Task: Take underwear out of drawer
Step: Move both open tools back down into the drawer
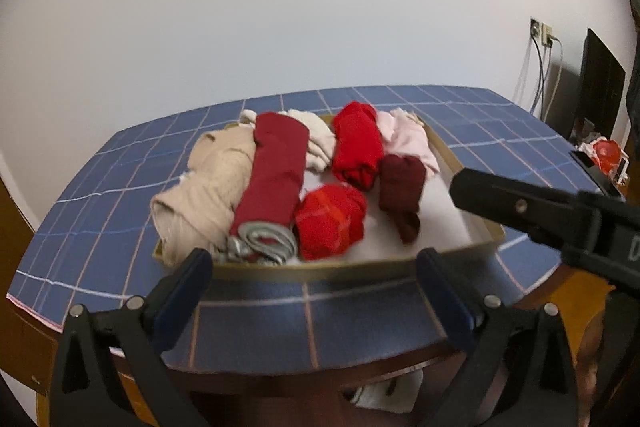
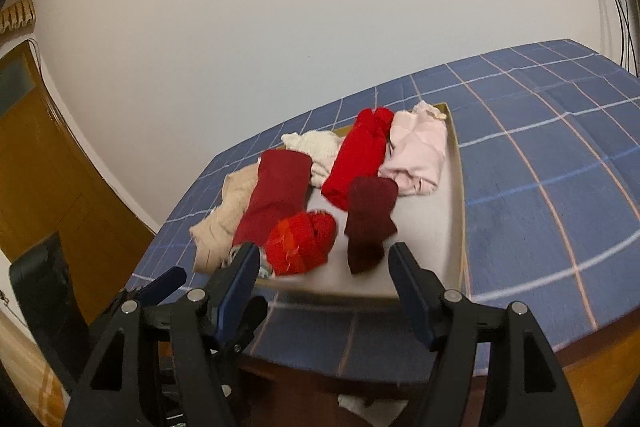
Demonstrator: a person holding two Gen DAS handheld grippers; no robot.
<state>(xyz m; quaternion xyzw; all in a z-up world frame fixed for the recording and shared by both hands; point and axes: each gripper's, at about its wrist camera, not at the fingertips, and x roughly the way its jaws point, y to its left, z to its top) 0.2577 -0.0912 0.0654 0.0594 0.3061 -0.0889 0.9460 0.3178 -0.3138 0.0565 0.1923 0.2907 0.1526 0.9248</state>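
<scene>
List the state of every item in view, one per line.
Left gripper: jaws open, empty, short of the drawer.
Right gripper: jaws open, empty, at the drawer's near edge.
Drawer: on the table, holding rolled clothes.
Dark red roll: rolled, in the drawer.
Beige roll: loosely rolled, over the left rim.
Bright red bundle: balled up, near front.
Maroon roll: rolled, untouched.
Pink piece: crumpled, back corner.

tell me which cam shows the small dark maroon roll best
The right wrist view: the dark maroon roll lies nearly centred ahead of the open right gripper, its whole length unobstructed. The left wrist view shows the roll too, off to the right and foreshortened, beside the bright red roll.
</scene>
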